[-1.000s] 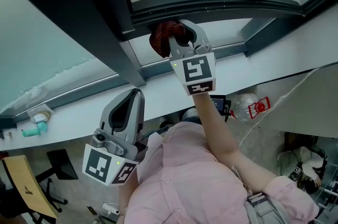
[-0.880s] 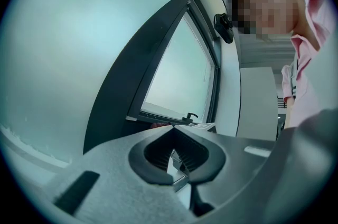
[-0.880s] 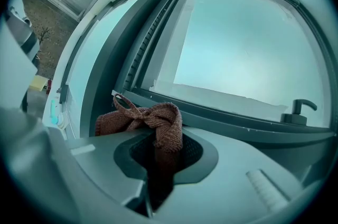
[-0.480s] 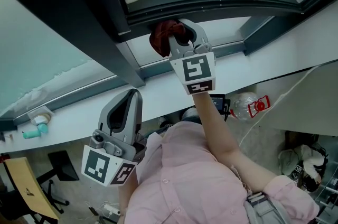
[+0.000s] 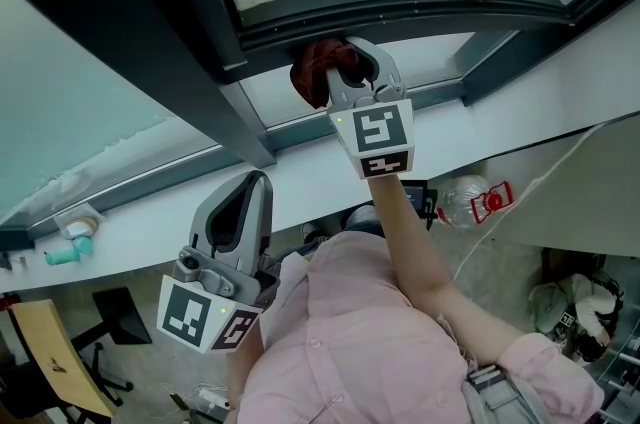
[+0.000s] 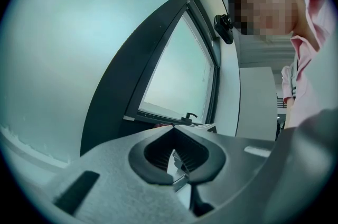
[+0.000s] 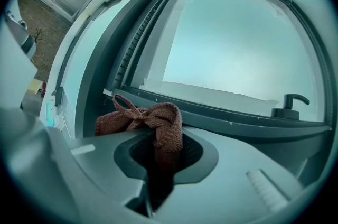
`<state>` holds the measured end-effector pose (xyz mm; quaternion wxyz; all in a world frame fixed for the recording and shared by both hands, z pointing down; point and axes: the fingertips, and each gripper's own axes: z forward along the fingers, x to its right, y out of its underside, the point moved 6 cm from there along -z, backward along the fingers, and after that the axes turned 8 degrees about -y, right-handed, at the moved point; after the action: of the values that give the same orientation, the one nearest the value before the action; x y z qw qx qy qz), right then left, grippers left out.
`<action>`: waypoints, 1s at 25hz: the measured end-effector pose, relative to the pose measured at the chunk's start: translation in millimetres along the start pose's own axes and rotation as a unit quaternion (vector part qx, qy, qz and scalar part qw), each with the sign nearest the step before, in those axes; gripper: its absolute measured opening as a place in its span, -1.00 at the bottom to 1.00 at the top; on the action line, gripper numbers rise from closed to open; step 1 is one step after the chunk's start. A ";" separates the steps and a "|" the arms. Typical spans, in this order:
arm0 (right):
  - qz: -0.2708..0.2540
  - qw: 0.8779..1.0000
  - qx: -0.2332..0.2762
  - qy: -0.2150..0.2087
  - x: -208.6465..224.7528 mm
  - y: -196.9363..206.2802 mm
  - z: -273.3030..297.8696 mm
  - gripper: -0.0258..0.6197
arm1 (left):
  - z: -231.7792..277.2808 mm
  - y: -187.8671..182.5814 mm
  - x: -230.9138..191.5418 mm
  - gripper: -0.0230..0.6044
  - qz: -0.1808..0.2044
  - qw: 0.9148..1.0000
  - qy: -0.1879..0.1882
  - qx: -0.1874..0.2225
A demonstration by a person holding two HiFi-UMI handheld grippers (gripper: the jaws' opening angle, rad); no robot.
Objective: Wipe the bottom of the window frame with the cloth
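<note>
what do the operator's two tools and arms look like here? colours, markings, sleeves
Both are grey moulded plastic with dark ribbed inner pads. The left tool and right tool each carry a white cube with black square markers and a small green light. No cables visible. The person wears a pink buttoned shirt; the right forearm has no sleeve over it.

A white window sill (image 5: 130,224) runs below the dark window frame (image 5: 400,12). A small teal object (image 5: 60,254) and a pale round item (image 5: 80,224) lie at its left end.
</note>
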<state>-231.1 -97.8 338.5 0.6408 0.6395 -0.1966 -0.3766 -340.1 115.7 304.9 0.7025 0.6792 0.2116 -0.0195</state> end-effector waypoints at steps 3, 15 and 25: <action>0.000 1.000 0.001 -0.001 -0.2 -0.2 0.1 -0.73 | -0.8 -0.9 -0.9 -0.92 0.000 1.000 -0.002 0.002; 0.006 1.000 0.005 0.015 6.6 2.5 -2.7 -0.73 | -0.4 -2.8 -3.8 -0.92 0.002 1.000 -0.002 0.004; 0.022 0.999 0.004 0.048 26.6 9.2 -11.3 -0.73 | 3.2 -2.7 -3.3 -0.92 0.004 1.000 0.001 0.001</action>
<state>-203.7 -110.7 340.2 0.6551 0.6549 -0.1812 -0.3303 -343.2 111.6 303.4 0.7015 0.6810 0.2095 -0.0159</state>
